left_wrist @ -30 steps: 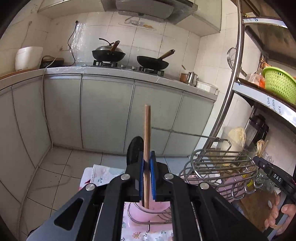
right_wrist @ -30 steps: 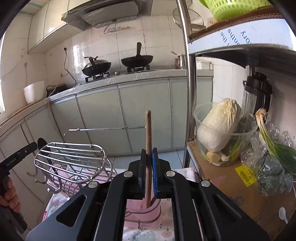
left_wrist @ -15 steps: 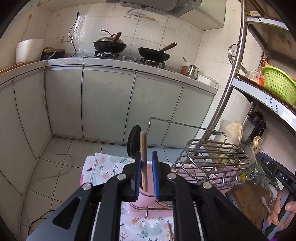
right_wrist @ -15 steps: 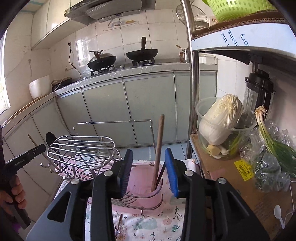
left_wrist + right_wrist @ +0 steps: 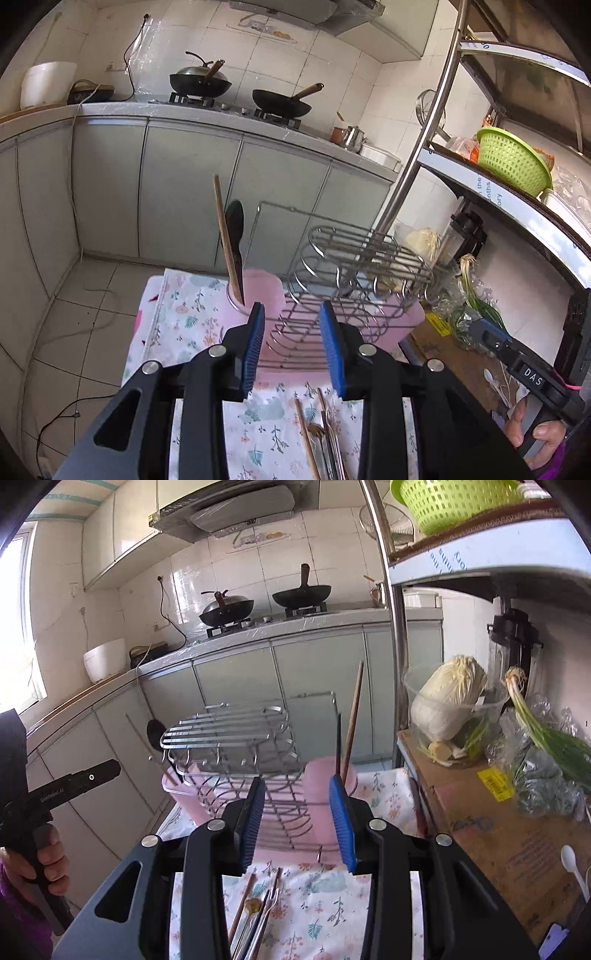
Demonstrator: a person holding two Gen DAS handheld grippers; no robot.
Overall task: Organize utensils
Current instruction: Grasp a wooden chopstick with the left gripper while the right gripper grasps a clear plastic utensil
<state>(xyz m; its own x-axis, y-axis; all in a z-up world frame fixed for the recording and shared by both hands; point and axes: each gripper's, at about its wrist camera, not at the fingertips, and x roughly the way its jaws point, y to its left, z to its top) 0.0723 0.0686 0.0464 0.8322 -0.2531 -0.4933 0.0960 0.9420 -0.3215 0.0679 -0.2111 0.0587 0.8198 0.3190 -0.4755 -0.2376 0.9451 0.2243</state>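
Near the left end of the floral cloth [image 5: 184,325], a pink cup [image 5: 258,291] is standing at the end of the wire rack [image 5: 354,258], and a wooden chopstick [image 5: 225,236] is leaning in it beside a black spoon [image 5: 235,229], tilting toward the cloth's left edge. The left gripper [image 5: 295,343] is hanging just behind the cup with its jaws spread; they have just been opening, and only the rack's lower wires are showing between the blue pads, nothing pinched. Bare cloth is lying open to the left of the cup up to the cloth's edge.

At the rack's right end, a second pink cup [image 5: 325,786] is holding another wooden chopstick [image 5: 352,720] next to a dark handle [image 5: 338,742]; both are rising nearly upright. The right gripper [image 5: 299,819] is sitting apart from them, jaws parted and gripping nothing. On the near part of the cloth, between the two grippers' frames, loose utensils [image 5: 258,915] are lying in a bundle pointing toward the rack. To the right, a cardboard box [image 5: 498,830] is crowding the cloth's right edge, carrying a white spoon [image 5: 570,860].
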